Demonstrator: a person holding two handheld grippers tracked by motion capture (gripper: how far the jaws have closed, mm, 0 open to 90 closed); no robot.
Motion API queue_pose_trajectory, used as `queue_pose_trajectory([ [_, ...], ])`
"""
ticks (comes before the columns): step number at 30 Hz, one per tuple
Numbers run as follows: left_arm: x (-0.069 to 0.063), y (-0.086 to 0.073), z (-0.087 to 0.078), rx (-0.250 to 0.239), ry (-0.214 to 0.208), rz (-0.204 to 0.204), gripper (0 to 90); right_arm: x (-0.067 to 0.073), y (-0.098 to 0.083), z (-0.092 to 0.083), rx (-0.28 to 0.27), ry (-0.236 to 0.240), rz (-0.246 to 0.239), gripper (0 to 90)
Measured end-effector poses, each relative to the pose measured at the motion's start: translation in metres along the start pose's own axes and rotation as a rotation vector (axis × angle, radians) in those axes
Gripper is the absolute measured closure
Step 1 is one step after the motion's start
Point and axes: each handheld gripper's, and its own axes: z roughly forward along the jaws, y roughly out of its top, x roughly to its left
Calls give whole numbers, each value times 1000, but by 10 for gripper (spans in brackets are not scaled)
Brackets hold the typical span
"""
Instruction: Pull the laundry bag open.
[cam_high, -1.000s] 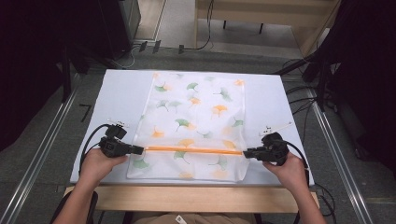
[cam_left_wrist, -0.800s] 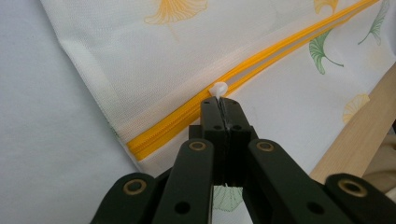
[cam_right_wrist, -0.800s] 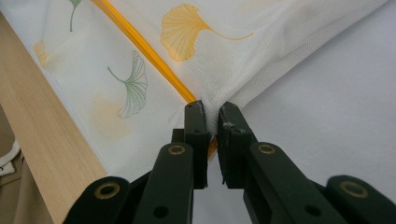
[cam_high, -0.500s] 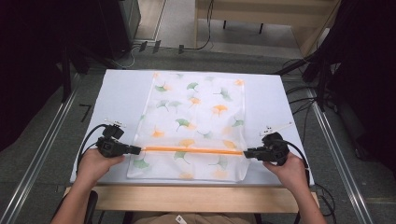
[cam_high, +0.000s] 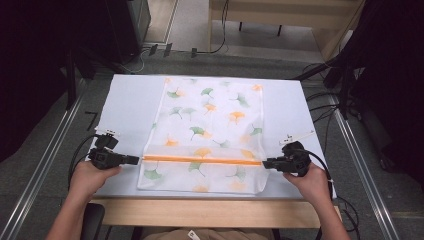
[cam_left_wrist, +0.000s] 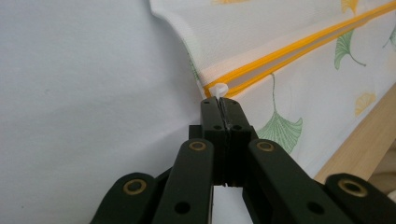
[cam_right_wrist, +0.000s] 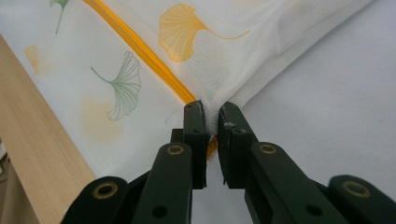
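My left gripper (cam_left_wrist: 220, 103) is clamped flat on the small white zipper pull (cam_left_wrist: 218, 89), at the left end of the orange zipper (cam_high: 202, 160). The pull sits just past the corner of the mesh laundry bag (cam_high: 210, 120), so I judge the zip is run right to that end. My right gripper (cam_right_wrist: 211, 112) is narrowed on the bag's fabric edge where the zipper runs out on the opposite side, pinching a fold of mesh with the orange tape tucked between the jaws; it is the anchor. From above, the left gripper (cam_high: 134, 160) and the right gripper (cam_high: 266, 162) face each other along the zipper line, which looks taut and straight between them. The bag lies flat on the white bench (cam_high: 130, 105), its near part close to the wooden front edge (cam_high: 210, 212).

I read this as the end of the zipper stroke. Next I should let the pull go cleanly without dragging it, then ease the right side's pinch so the mesh settles flat rather than bunching.
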Motion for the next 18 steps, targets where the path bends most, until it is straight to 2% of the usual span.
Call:
queue_pose_trajectory([
  [3, -4, -2, 2, 16, -12, 12, 900, -4, -1, 1, 11, -10, 14, 840],
  [7, -10, -4, 3, 14, -26, 23, 900, -9, -4, -2, -3, -24, 34, 829],
  [12, -11, -6, 4, 21, -35, 23, 900, -10, -4, -5, -15, -14, 33, 817],
  [14, -9, -6, 5, 4, -51, 15, 827, -9, -3, -5, -18, -3, 21, 739],
  [16, -10, -5, 4, -12, -40, 28, 766, -6, -2, -6, -35, -3, 16, 641],
  [18, -11, -5, 3, -38, -26, 50, 716, -5, -1, -8, -82, -10, -2, 532],
])
